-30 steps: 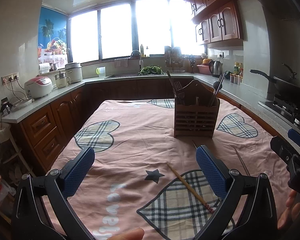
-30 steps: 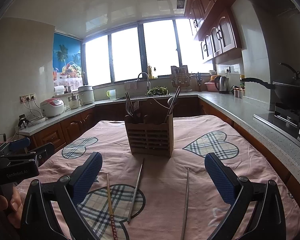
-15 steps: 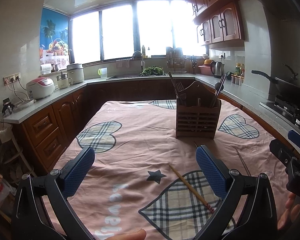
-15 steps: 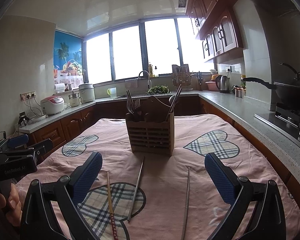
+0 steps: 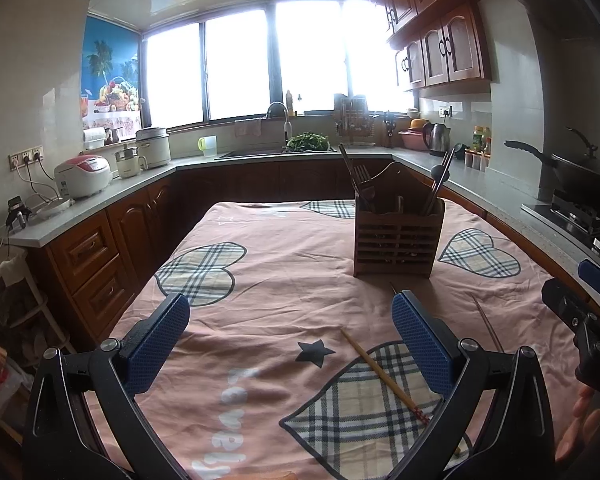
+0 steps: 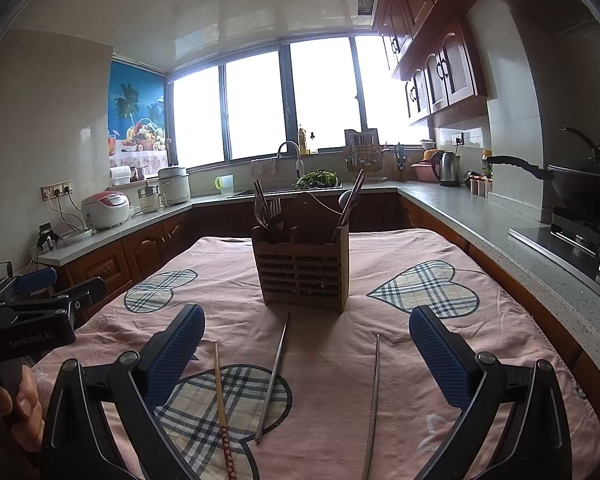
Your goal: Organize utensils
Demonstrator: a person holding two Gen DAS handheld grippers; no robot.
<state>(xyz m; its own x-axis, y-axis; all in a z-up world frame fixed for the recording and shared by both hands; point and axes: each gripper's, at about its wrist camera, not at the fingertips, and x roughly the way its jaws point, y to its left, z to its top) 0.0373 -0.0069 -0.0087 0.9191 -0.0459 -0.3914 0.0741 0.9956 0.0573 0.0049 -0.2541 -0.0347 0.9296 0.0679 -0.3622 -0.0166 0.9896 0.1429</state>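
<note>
The bench (image 6: 500,320) carries a pink cloth. The wooden holder (image 6: 304,276) stands at 12 o'clock. Both the left tool (image 5: 290,344) and the right tool (image 6: 306,354) gape wide, empty. Two metal chopsticks (image 6: 274,376), probably steel, and a wooden chopstick (image 6: 221,396) lie at 6 o'clock.

Kitchen, daylit. Wide dark-framed window (image 6: 292,100) across far wall, glare-white. Tropical fruit poster (image 6: 138,114) at left of it. Grey L-shaped worktop (image 6: 480,216) over brown wood cabinets (image 5: 96,256); matching wall cupboards (image 6: 440,64) upper right. Sink with curved tap (image 6: 290,152) below window. White tiled ceiling (image 6: 240,4). Rice cooker (image 6: 106,209), kettle (image 6: 448,163), wok (image 6: 580,184) on stove. Pink heart-patterned cloth (image 6: 440,264) covering the counter.
</note>
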